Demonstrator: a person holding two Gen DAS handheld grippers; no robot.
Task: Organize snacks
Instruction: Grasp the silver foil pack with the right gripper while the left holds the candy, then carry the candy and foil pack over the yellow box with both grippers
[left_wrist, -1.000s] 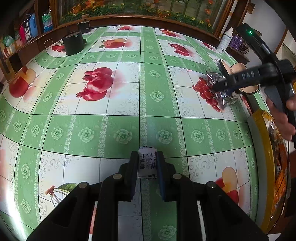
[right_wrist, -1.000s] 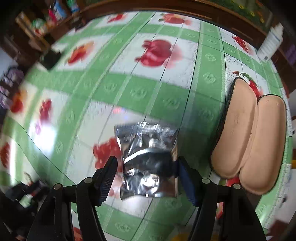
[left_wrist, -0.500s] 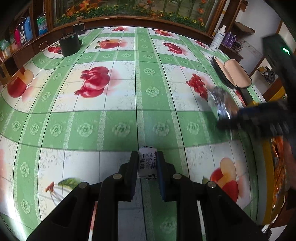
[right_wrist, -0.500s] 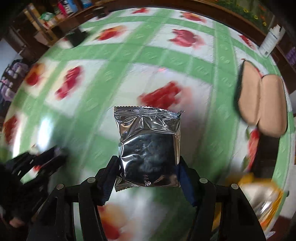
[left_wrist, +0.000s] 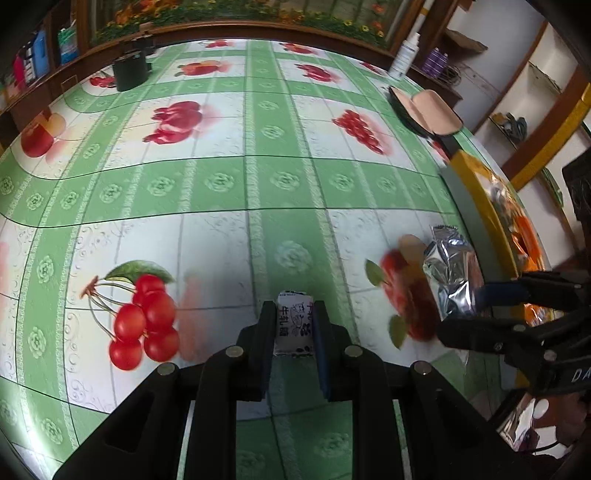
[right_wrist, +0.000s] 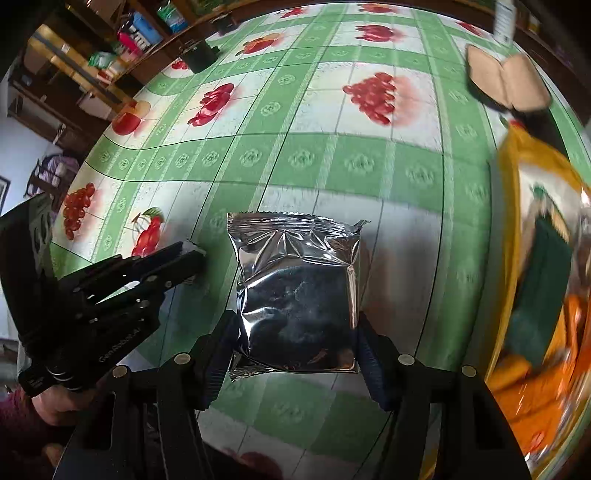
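Left gripper (left_wrist: 294, 325): jaws drawn narrow and clamped on a small white candy (left_wrist: 294, 323) with dark printed characters on its wrapper; the candy sits upright between the pads, clear of the tablecloth (left_wrist: 221, 184), which is green-checked with fruit prints. The same gripper appears in the right wrist view (right_wrist: 192, 258) at the left edge, the white candy (right_wrist: 194, 246) showing at its tips, a hand (right_wrist: 55, 402) gripping its handle below.

Right gripper (right_wrist: 297, 332): jaws at a middling spread, pads pressed on both side edges of a silver foil packet (right_wrist: 295, 291); the packet is held flat-on to the camera, crimped top edge away from the gripper, and is lifted above the cloth. After a slight closing within the past second the jaws are near steady on the packet. In the left wrist view the right gripper (left_wrist: 476, 306) stands at the right with the foil packet (left_wrist: 450, 273) projecting from it, just beside the yellow-rimmed tray (left_wrist: 476, 192).

Tray: at the table's right edge, seen also in the right wrist view (right_wrist: 506, 206); it contains orange and green packets, blurred, so individual items cannot be told apart.

Other items on the table: an open tan-lined glasses case (left_wrist: 424, 110) beyond the tray; a dark round container (left_wrist: 129, 72) at the far left; a white bottle (left_wrist: 404, 55) at the far edge.
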